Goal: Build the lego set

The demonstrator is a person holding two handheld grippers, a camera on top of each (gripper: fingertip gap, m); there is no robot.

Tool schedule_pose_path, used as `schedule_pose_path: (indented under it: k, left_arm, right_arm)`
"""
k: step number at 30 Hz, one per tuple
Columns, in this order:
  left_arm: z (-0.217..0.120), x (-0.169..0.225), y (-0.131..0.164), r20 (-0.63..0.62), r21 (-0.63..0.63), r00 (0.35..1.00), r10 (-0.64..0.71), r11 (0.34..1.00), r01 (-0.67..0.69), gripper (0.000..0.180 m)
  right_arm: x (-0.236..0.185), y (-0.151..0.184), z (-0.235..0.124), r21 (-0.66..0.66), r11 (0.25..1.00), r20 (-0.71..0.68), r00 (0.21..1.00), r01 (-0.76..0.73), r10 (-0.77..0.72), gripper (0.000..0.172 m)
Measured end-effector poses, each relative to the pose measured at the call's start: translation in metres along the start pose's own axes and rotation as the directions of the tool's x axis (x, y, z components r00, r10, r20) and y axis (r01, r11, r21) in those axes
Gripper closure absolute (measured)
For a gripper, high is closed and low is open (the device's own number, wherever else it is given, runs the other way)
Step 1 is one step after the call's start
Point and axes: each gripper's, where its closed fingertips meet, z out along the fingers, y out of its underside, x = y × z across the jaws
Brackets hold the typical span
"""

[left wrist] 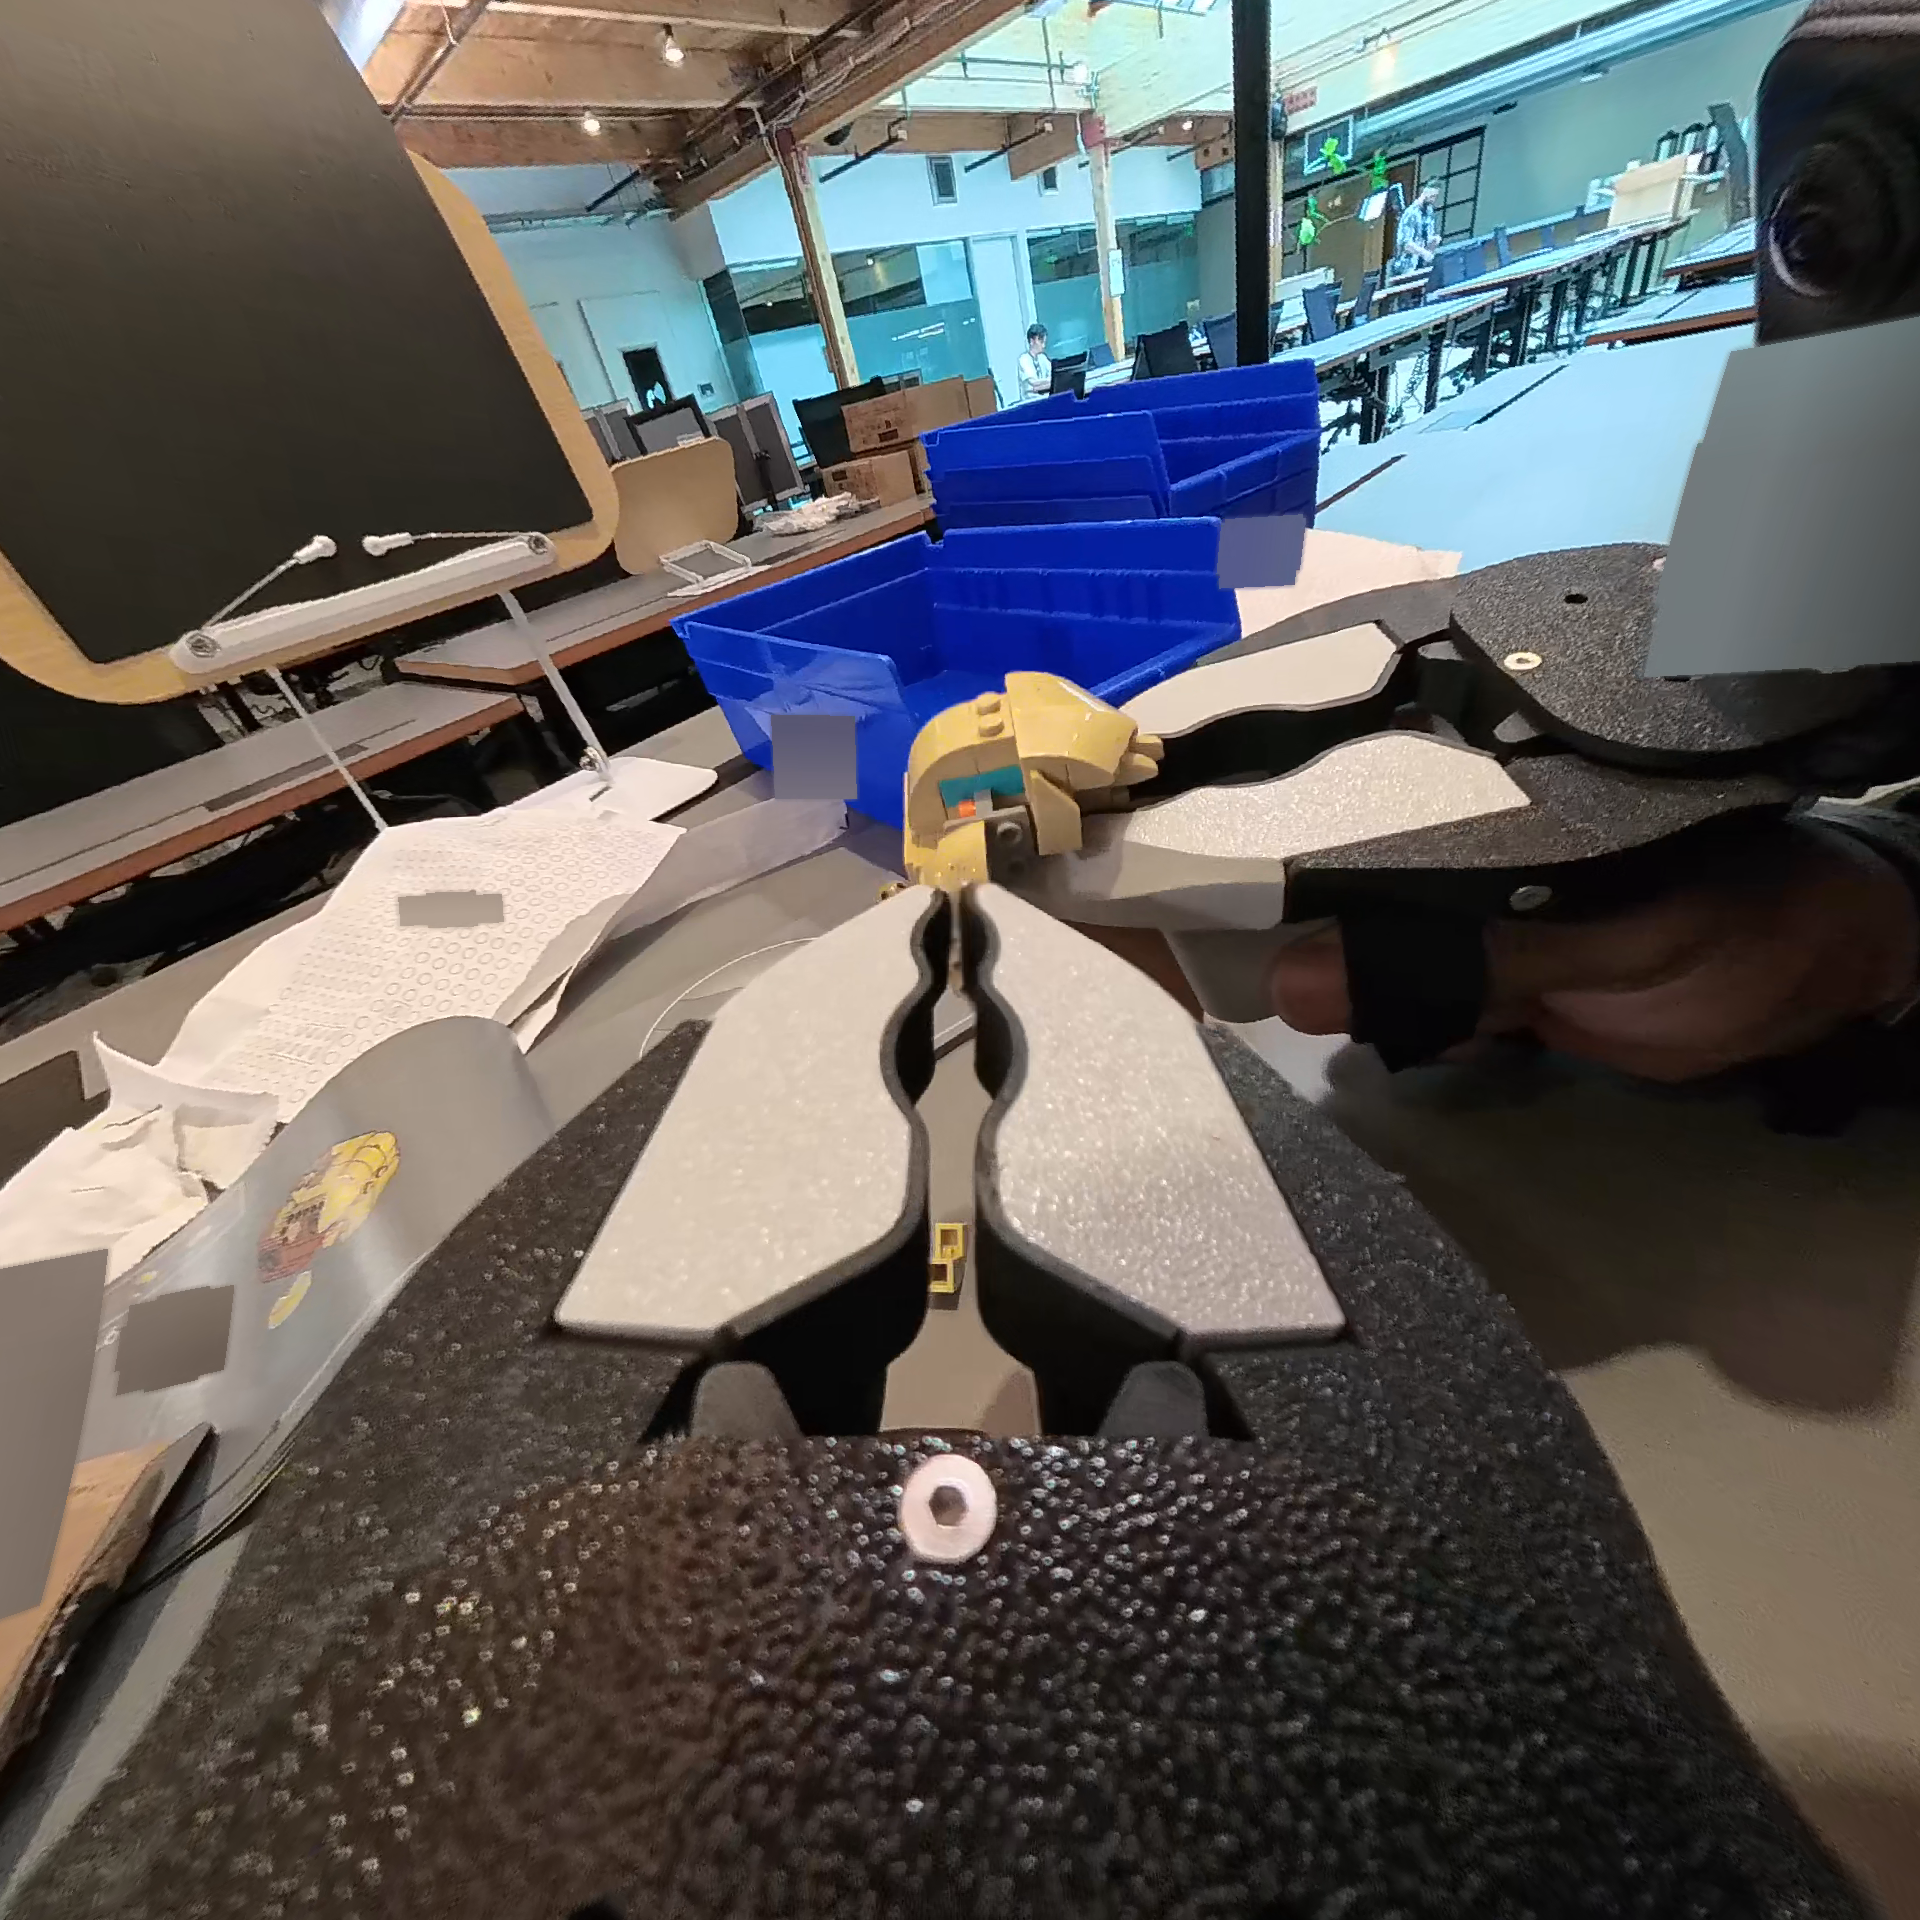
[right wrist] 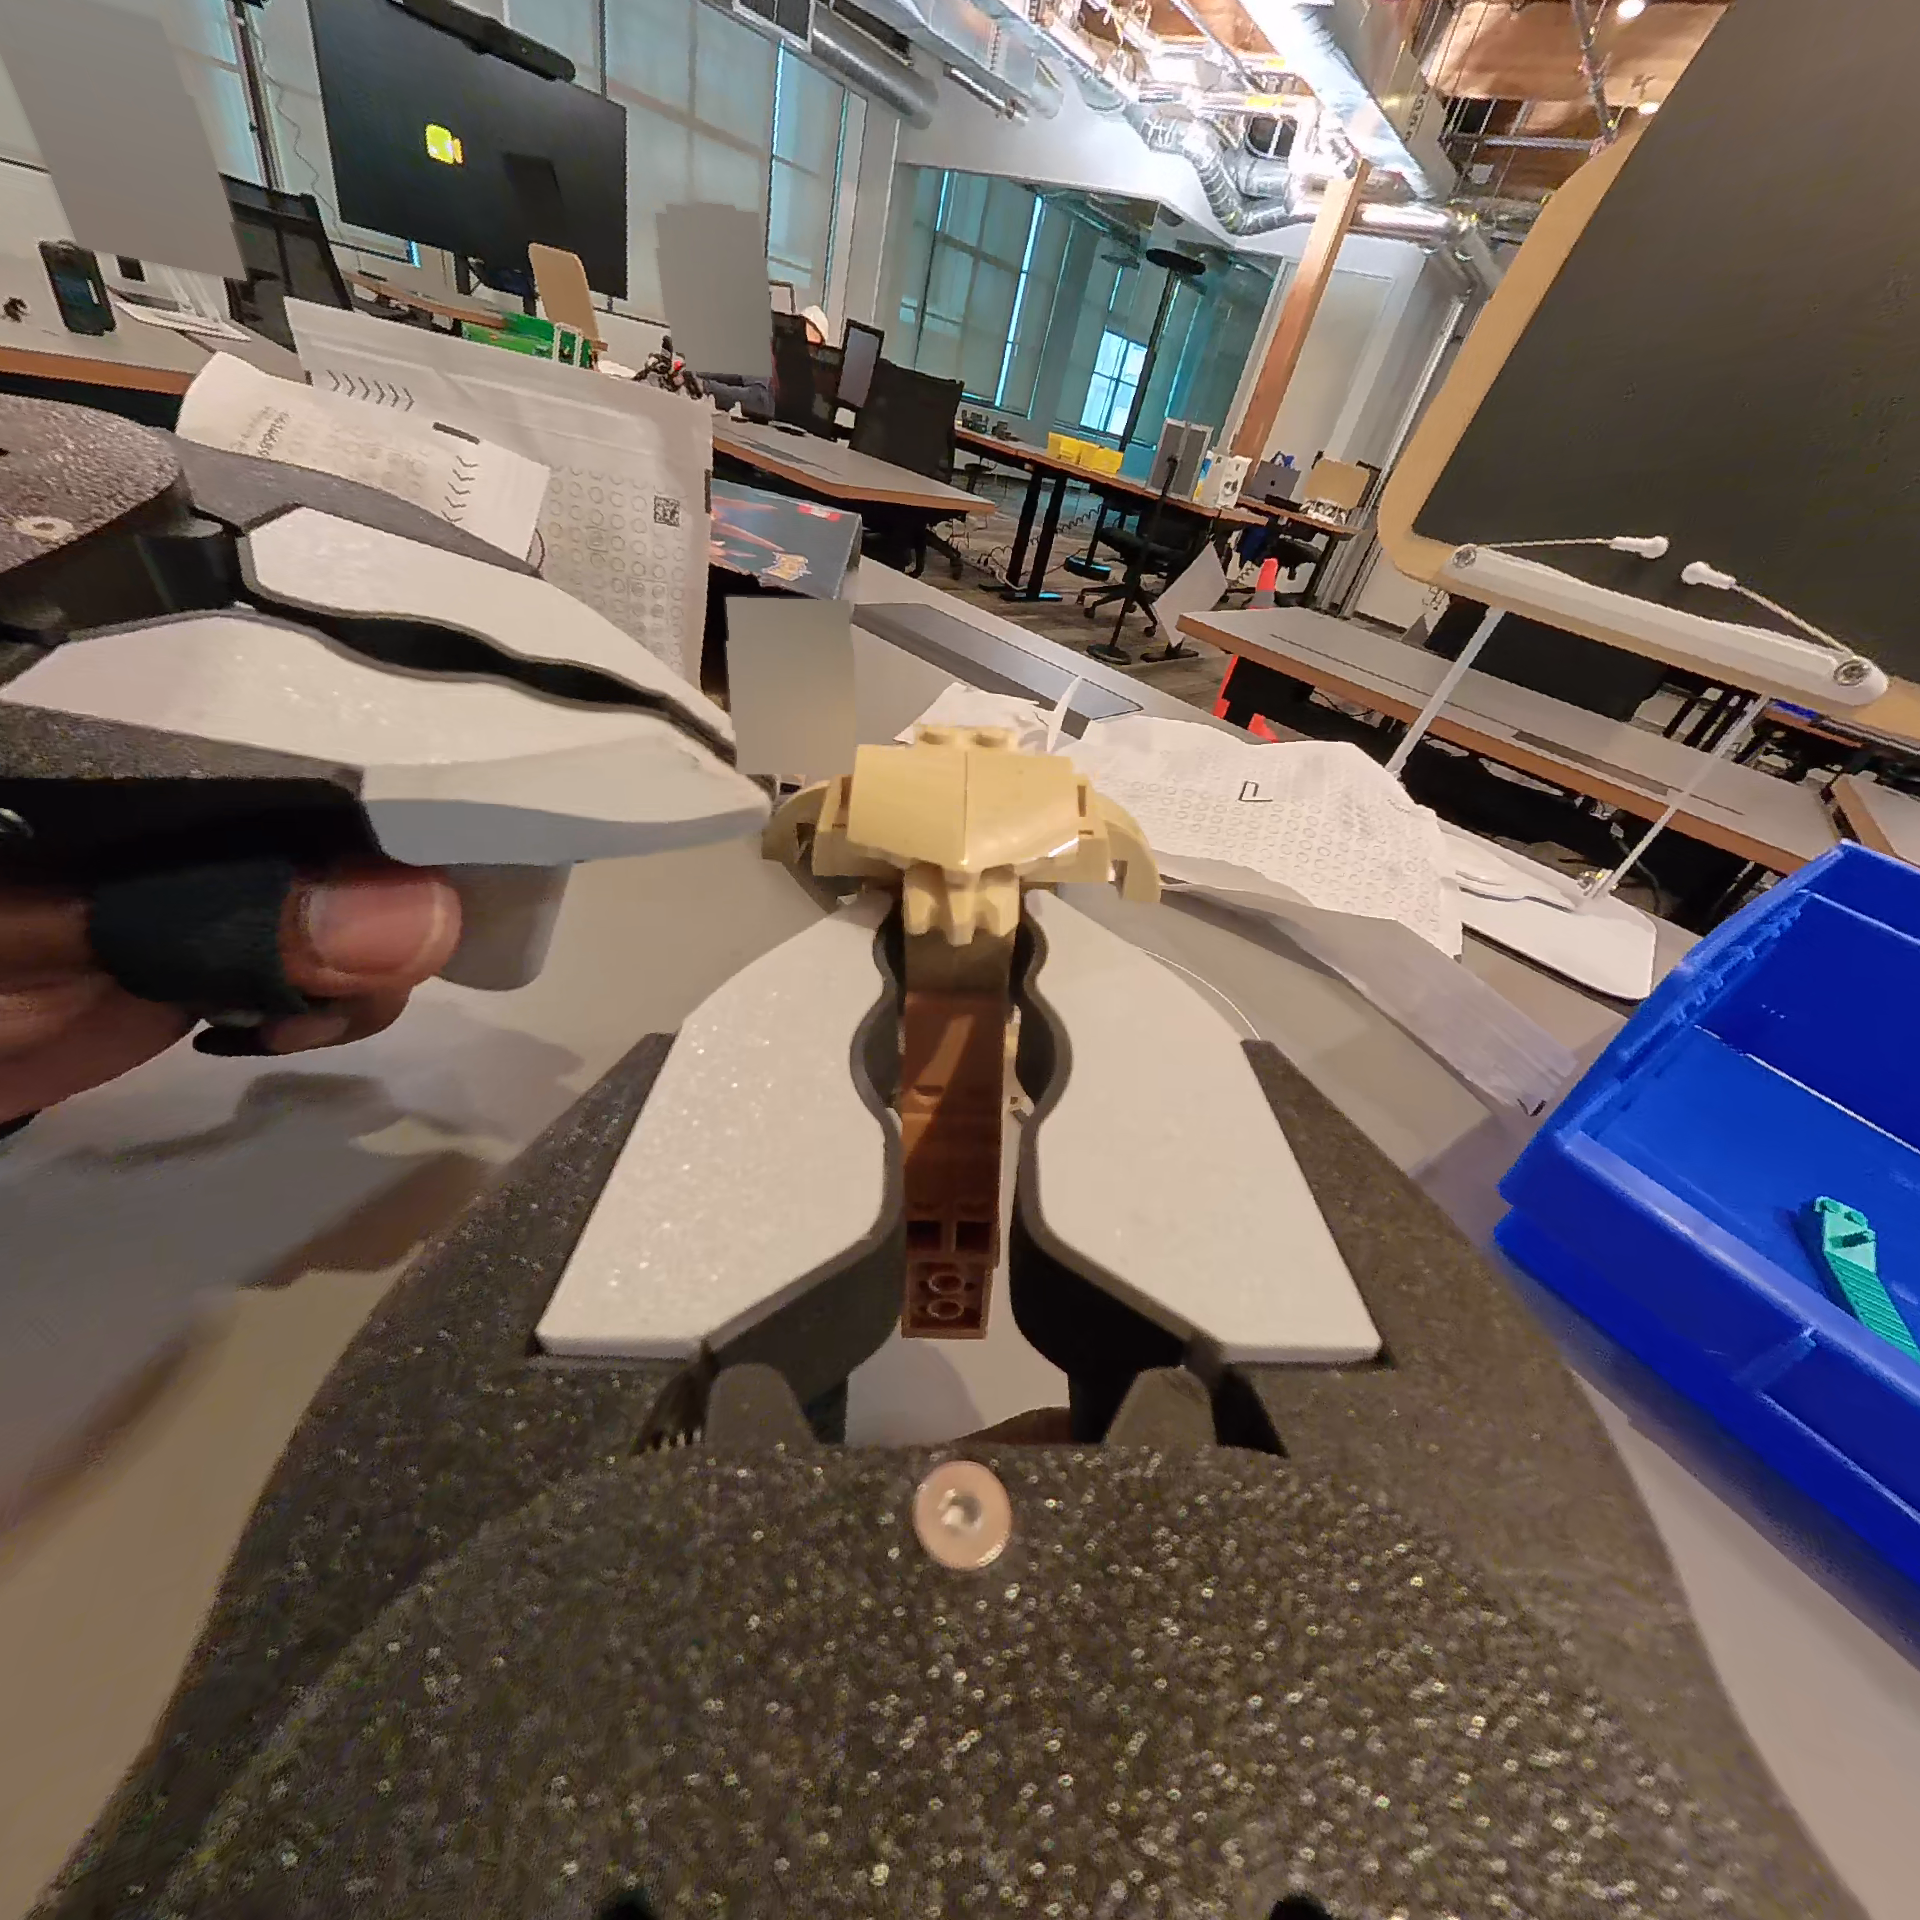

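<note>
My right gripper [right wrist: 956, 925] is shut on a lego model: its pads press on the brown beam [right wrist: 951, 1122], and the tan shell-like head [right wrist: 966, 810] sticks out past the fingertips. In the left wrist view the same model [left wrist: 1018, 769] is held up by the right gripper [left wrist: 1117, 774] coming in from the right. My left gripper [left wrist: 956, 904] is shut, with its tips right at the lower edge of the tan head. It also shows in the right wrist view [right wrist: 753, 800], where it touches the model's left side. A small yellow piece [left wrist: 945, 1257] lies on the table under the left fingers.
Blue bins [left wrist: 935, 644] stand behind the model; one [right wrist: 1714, 1143] at the right holds a teal piece [right wrist: 1860, 1278]. Torn white paper bags [left wrist: 468, 914] and an instruction booklet [left wrist: 312, 1226] lie at the left. A black board on a stand [left wrist: 260, 312] rises behind. Only a small space, under 4 cm, lies between the two pairs of fingers.
</note>
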Motion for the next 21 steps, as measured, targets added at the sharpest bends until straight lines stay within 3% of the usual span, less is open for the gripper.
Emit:
schedule_pose_path:
  k: [4, 11, 21]
  left_arm:
    - [0.0019, 0.0004, 0.0046, 0.005, -0.023, 1.000, -0.009, 1.000, 0.009, 0.168]
    - [0.0030, 0.0031, 0.0049, -0.013, -0.026, 1.000, -0.012, 1.000, 0.011, 0.174]
    - [0.0029, 0.0036, 0.0100, -0.035, -0.099, 0.999, 0.034, 0.994, -0.037, 0.176]
  right_arm:
    - [0.0022, 0.0001, 0.0000, 0.000, 1.000, -0.009, 1.000, -0.009, 0.009, 0.154]
    - [-0.0014, 0.0015, 0.0004, -0.007, 1.000, 0.010, 1.000, -0.003, 0.003, 0.154]
    - [-0.0026, 0.0052, 0.0000, -0.034, 0.992, 0.007, 0.993, 0.119, -0.119, 0.153]
